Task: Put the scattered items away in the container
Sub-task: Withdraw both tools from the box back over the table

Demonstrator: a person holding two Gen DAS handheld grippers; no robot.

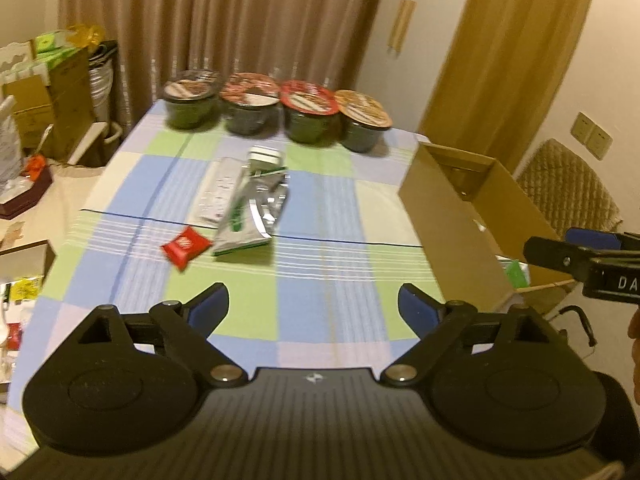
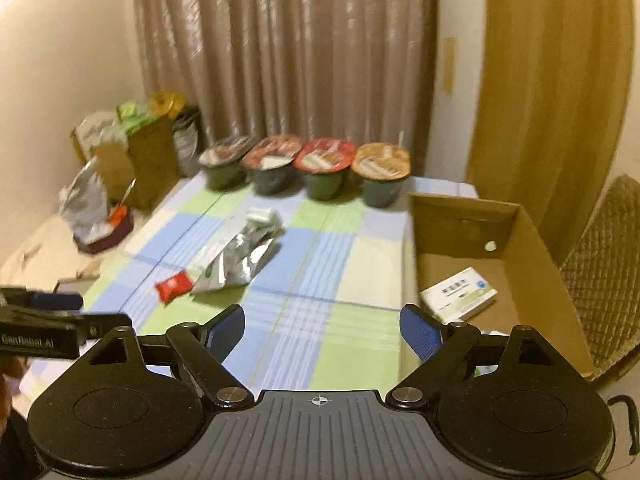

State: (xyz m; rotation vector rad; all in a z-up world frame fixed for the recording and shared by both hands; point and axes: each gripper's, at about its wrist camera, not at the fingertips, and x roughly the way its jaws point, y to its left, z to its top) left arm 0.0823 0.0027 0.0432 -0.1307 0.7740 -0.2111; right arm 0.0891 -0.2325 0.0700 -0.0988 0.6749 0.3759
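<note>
My left gripper [image 1: 313, 306]: held level above the near edge of the checked cloth [image 1: 320, 200], blue-padded jaws spread wide, empty. My right gripper [image 2: 322, 330]: likewise agape, holding nothing, beside the cardboard box [image 2: 536, 240]. Box: open-topped, matte brown, holding one flat white carton [image 2: 458, 294]. On cloth, mid-table: crinkled silver foil pouch [image 2: 236, 262]; small glossy red sachet [image 2: 172, 286] just beside it.

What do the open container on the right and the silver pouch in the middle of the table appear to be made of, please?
The container looks like plain brown cardboard with a matte finish: flat tan walls, thin raw edges and a small punched hole. The silver pouch seems to be metallised foil or foil-laminated plastic: it is crinkled and throws bright, mirror-like glints. Blur leaves its exact film open.
</note>
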